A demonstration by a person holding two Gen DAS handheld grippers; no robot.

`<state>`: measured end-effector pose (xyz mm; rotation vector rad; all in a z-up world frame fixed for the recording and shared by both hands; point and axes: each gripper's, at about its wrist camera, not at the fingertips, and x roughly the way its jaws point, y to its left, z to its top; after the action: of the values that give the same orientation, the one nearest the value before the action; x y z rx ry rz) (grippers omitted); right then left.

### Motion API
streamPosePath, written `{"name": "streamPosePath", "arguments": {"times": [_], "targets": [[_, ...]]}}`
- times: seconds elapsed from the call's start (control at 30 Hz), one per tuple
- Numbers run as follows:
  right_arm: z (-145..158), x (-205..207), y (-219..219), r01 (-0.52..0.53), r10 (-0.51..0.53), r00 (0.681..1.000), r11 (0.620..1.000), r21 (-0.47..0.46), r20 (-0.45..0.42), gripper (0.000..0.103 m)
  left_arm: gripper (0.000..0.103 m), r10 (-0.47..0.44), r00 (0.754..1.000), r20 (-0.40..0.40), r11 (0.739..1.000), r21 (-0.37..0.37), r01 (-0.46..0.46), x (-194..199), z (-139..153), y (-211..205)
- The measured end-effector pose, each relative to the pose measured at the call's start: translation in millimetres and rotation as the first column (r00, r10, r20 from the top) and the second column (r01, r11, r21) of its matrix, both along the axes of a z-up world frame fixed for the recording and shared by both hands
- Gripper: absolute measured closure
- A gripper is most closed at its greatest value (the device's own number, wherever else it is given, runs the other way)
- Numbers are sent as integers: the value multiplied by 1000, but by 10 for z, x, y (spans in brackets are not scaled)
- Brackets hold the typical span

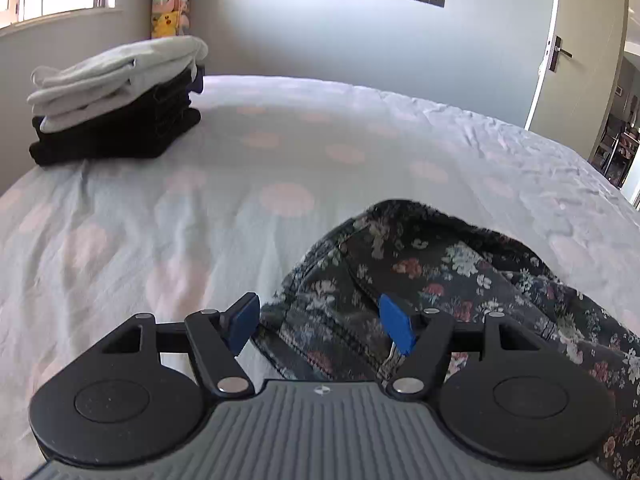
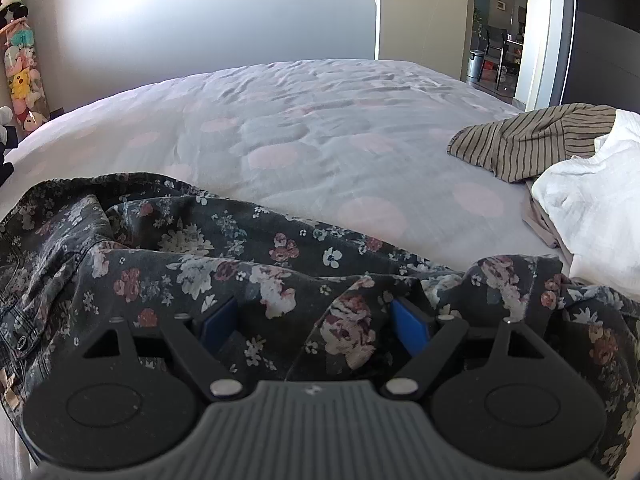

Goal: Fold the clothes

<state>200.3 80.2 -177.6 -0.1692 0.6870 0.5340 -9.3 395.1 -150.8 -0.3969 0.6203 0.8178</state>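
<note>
A dark floral garment (image 1: 420, 272) lies crumpled on the bed at the lower right of the left wrist view. My left gripper (image 1: 320, 326) is open over its near edge. The left blue pad (image 1: 244, 322) sits just off the cloth and the right pad (image 1: 396, 328) is above it. In the right wrist view the same floral garment (image 2: 200, 248) fills the foreground. My right gripper (image 2: 316, 326) has its jaws wide, with loose folds of the cloth heaped between them and over the fingertips.
A stack of folded clothes (image 1: 120, 100), grey on black, sits at the bed's far left corner. A striped garment (image 2: 532, 140) and a white one (image 2: 592, 192) lie unfolded at the right. The spotted bedsheet (image 2: 320, 120) stretches between. Plush toys (image 2: 22, 76) hang by the wall.
</note>
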Motion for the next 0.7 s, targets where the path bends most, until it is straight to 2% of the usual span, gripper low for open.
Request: {"name": "streamPosePath", "arguments": {"times": [0.27,0.37,0.43,0.53,0.57,0.63,0.7], "targets": [[42,23,-60,10,-10,1000,999,42,-6,18,22,14,1000,16,993,-119,-12,-70,-158,45],[47,46,-87,18,-17,1000,998,61,-18,18,22,65,997,39,984,-166,-58,-91,-207,154],[62,51,-117,22,-20,1000,997,79,-20,18,22,120,991,60,966,-237,-102,-134,-269,263],[123,87,-157,13,-10,1000,993,116,-26,18,22,203,975,94,910,-386,-153,-204,-419,439],[147,105,-170,9,-5,1000,992,128,-29,18,22,218,971,97,896,-414,-160,-205,-462,476],[208,231,-203,17,-10,999,988,153,-49,18,23,223,970,102,891,-426,-160,-168,-516,519],[244,417,-239,29,-19,998,987,159,-65,19,32,221,970,102,896,-414,-160,-115,-540,526]]}}
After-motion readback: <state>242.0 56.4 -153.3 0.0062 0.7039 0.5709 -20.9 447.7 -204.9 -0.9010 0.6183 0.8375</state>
